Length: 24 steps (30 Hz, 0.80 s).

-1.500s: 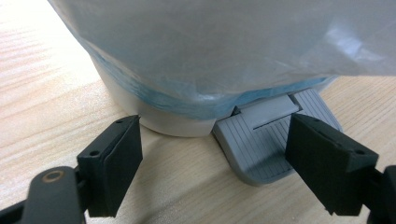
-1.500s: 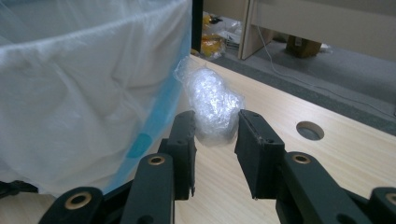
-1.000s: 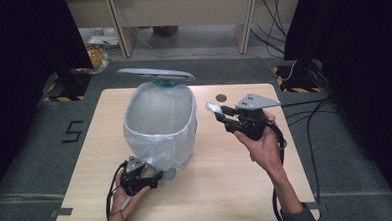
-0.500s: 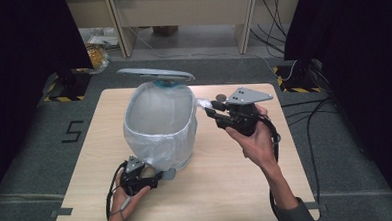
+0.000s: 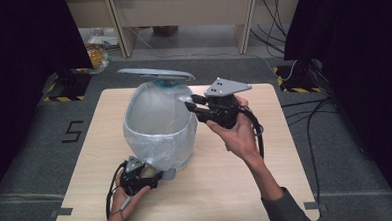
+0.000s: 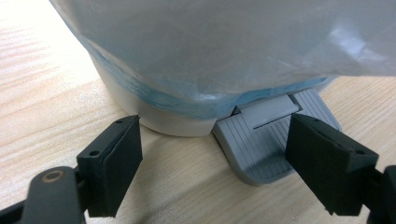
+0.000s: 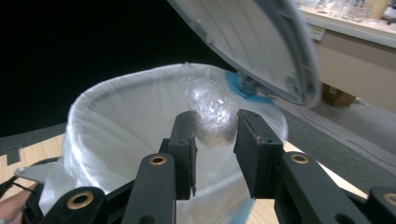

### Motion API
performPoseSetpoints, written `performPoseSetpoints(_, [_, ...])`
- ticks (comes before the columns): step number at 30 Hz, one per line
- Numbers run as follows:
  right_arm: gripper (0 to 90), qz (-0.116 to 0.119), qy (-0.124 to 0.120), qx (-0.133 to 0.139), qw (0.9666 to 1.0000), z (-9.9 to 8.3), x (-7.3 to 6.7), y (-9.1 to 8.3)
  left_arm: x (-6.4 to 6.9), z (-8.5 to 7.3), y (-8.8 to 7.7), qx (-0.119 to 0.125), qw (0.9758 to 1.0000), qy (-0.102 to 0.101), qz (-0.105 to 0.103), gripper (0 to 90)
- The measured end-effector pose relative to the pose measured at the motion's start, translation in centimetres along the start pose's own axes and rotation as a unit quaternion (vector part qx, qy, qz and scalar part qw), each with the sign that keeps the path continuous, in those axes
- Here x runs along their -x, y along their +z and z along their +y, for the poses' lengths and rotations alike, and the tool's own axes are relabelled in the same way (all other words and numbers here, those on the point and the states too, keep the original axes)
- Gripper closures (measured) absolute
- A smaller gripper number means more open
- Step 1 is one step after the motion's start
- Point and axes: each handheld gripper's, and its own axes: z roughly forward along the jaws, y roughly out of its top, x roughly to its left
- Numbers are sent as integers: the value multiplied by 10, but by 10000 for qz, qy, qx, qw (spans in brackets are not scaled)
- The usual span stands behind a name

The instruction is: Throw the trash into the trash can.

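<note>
A white pedal bin (image 5: 159,124) is standing on the wooden table (image 5: 237,179), near its left half in the high view. A clear liner (image 5: 158,142) is lining it, folded over the rim and hanging down the outside wall. The lid (image 5: 156,73) is standing raised at the far side, well above the rim. Inside, the bin is showing bare liner; its bottom cannot be made out.

The right gripper (image 5: 193,104) is hovering at the bin's right rim, held up off the table by the right hand (image 5: 237,136). Its jaws are pinching a crumpled wad of clear plastic (image 7: 212,114). In the right gripper view the wad is sitting between the two black pads, over the open mouth of the bin, with the lid tilting above it.

The left gripper (image 5: 157,178) is lying low on the table at the bin's near side, held by the left hand (image 5: 124,199). Its jaws are standing spread, gripping nothing. In the left gripper view they are flanking the grey pedal (image 6: 268,137) at the bin's foot: the right jaw is in front of the pedal's edge, though whether it is pressing on it cannot be told, and the left jaw is just beside the bin's base.
</note>
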Motion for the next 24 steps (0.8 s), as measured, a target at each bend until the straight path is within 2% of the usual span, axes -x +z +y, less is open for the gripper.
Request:
performPoseSetpoints(8, [683, 132, -71, -83, 9999, 10, -9, 27, 0, 0, 1, 38, 10000, -41, -24, 179])
performPoseSetpoints(24, [694, 283, -61, -261, 9992, 11, -19, 62, 0, 0, 1, 41, 10000, -42, -24, 179])
